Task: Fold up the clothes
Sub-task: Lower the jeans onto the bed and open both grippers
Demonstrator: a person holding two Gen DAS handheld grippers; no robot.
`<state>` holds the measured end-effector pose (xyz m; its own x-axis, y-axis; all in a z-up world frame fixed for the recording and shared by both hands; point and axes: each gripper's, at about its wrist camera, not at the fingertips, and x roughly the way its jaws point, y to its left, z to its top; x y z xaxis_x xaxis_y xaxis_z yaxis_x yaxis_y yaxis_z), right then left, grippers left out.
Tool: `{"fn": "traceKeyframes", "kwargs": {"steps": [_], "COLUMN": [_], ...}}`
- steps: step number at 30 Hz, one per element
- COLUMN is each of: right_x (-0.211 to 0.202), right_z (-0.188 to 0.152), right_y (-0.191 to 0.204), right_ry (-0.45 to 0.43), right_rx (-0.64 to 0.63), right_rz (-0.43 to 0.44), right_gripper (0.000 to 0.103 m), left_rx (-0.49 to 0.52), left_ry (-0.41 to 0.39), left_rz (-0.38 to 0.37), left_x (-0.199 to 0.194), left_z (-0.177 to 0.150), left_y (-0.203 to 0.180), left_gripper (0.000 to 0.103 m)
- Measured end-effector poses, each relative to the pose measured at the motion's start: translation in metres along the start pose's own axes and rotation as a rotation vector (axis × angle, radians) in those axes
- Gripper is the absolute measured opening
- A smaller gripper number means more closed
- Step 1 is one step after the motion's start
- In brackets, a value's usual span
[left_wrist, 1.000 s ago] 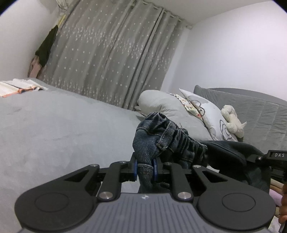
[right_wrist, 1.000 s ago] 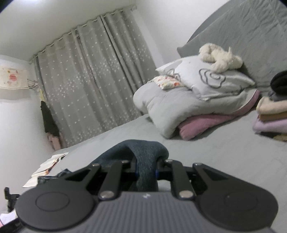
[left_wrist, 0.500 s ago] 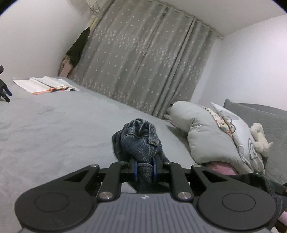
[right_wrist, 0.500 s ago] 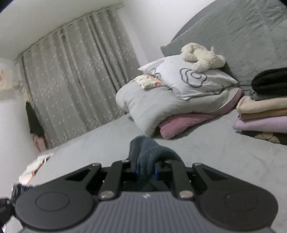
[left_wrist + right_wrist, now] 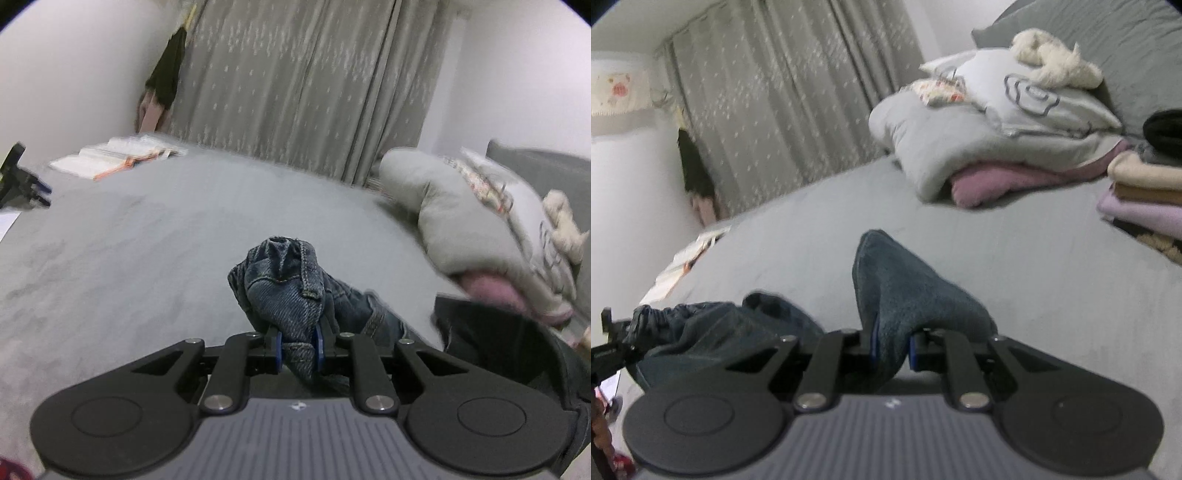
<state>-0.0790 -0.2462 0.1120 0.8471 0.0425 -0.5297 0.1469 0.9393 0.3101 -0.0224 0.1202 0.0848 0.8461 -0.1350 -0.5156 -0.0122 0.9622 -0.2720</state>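
Both views are tilting lower toward the bed (image 5: 147, 258) since a second ago. I am pinching jeans (image 5: 291, 295) in my left hand-held gripper (image 5: 298, 347); my right hand-held gripper (image 5: 892, 345) is clamping their other bunched end above the bed.

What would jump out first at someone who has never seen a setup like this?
Dark blue jeans, bunched and pinched in both the left gripper and the right gripper, low and central in each view. Behind them spreads a grey bed, with pillows and a cream plush toy piled at its head.
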Motion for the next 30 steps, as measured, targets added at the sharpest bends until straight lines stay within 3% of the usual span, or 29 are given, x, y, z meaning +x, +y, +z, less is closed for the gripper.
{"fn": "traceKeyframes", "kwargs": {"steps": [10,15,18,20,22,23,24,26,30], "right_x": [0.016,0.024,0.026,0.027,0.026,0.027,0.03,0.028,0.028], "right_z": [-0.026,-0.032,-0.032,-0.032,-0.031,-0.029,-0.023,-0.018,-0.01], "right_y": [0.006,0.004,0.006,0.007,0.007,0.002,-0.007,-0.01,-0.012], "right_ry": [0.185,0.242,0.26,0.271,0.274,0.271,0.262,0.245,0.217], "right_rx": [0.005,-0.013,-0.024,-0.029,-0.03,-0.028,-0.023,-0.015,-0.008], "right_rz": [0.01,-0.013,-0.042,-0.062,-0.081,-0.093,-0.109,-0.115,-0.117], "right_gripper": [0.018,0.027,0.038,0.05,0.062,0.073,0.076,0.077,0.077], "left_rx": [0.002,0.009,0.003,-0.009,-0.008,-0.007,0.0,0.021,0.091], "left_ry": [0.202,0.289,0.317,0.346,0.356,0.365,0.361,0.339,0.222], "left_rz": [0.063,0.07,0.067,0.062,0.064,0.076,0.099,0.137,0.213], "left_x": [0.003,0.013,0.016,0.018,0.019,0.019,0.018,0.016,0.002], "left_z": [-0.017,-0.021,-0.022,-0.019,-0.018,-0.016,-0.014,-0.011,-0.003], "left_y": [0.014,0.019,0.023,0.025,0.026,0.026,0.026,0.026,0.017], "left_gripper": [0.016,0.02,0.021,0.023,0.028,0.035,0.047,0.057,0.073]}}
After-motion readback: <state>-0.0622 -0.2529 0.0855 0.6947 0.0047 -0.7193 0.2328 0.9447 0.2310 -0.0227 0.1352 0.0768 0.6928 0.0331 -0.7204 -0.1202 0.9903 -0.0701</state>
